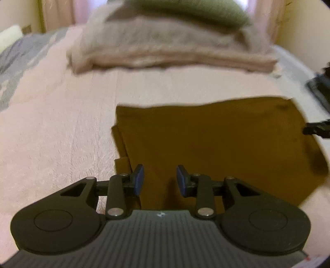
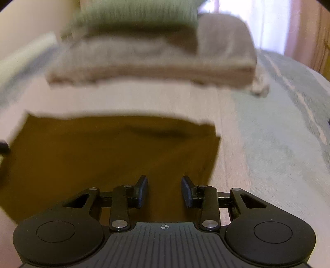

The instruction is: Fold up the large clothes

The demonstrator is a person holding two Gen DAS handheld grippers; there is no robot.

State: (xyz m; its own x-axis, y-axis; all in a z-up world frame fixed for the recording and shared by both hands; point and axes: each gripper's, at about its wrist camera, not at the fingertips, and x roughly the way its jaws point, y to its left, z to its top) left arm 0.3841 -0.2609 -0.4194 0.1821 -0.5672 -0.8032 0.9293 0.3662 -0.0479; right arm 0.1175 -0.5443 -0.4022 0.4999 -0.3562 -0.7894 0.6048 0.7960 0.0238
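A mustard-brown cloth garment (image 1: 216, 148) lies folded into a neat rectangle mid-bed; both the left gripper (image 1: 159, 179) and the right gripper (image 2: 165, 190) hover released, fingers empty; folding looks nearly finished.

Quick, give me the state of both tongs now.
Left tongs: open, empty, over the brown garment.
Right tongs: open, empty, over the same garment.

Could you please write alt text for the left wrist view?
The open left gripper hovers empty over a folded brown garment on a pink bedspread. Behind lie a folded beige blanket and green cushion.
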